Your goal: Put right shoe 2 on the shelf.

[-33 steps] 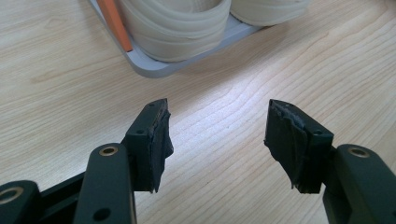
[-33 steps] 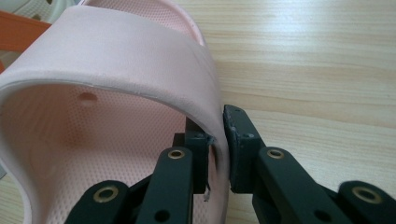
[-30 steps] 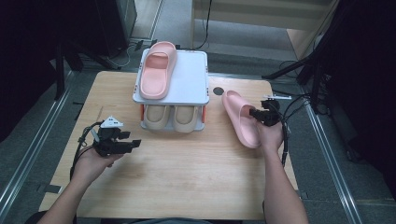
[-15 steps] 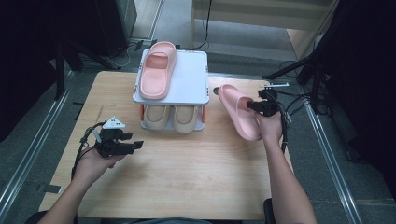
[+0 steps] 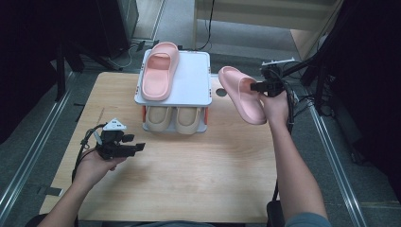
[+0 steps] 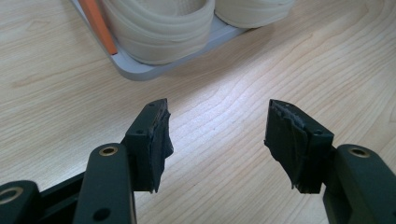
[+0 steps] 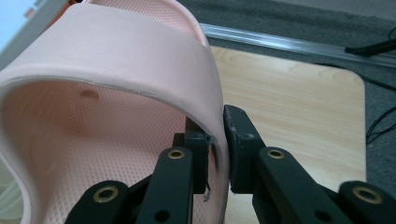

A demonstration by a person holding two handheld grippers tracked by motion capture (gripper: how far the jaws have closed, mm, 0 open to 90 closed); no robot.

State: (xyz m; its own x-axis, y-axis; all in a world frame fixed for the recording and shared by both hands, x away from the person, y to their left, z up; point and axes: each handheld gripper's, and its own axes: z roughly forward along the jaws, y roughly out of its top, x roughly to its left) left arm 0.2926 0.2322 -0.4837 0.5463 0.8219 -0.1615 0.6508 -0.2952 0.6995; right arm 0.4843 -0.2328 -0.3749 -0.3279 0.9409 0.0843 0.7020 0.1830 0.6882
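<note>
My right gripper [image 5: 255, 87] is shut on the strap of a pink slipper [image 5: 241, 94], held in the air to the right of a small white two-level rack [image 5: 194, 78]. In the right gripper view the pads [image 7: 236, 147] pinch the strap's edge of that pink slipper [image 7: 107, 84]. A second pink slipper [image 5: 160, 70] lies on the rack's top shelf. A beige pair [image 5: 174, 118] sits on the lower shelf, and the beige pair [image 6: 159, 25] also appears in the left gripper view. My left gripper [image 5: 137, 147] hovers open over the table, left of the rack; its jaws [image 6: 217, 135] hold nothing.
The wooden table [image 5: 189, 179] has bare room in front of the rack. A round hole [image 5: 221, 91] sits in the tabletop near the rack's right side. Cables [image 5: 302, 71] and dark stands lie beyond the right edge. Metal rails [image 5: 28, 156] run along both sides.
My right gripper has lifted the pink slipper off the table and carried it up and toward the rack. The left gripper has stayed in place.
</note>
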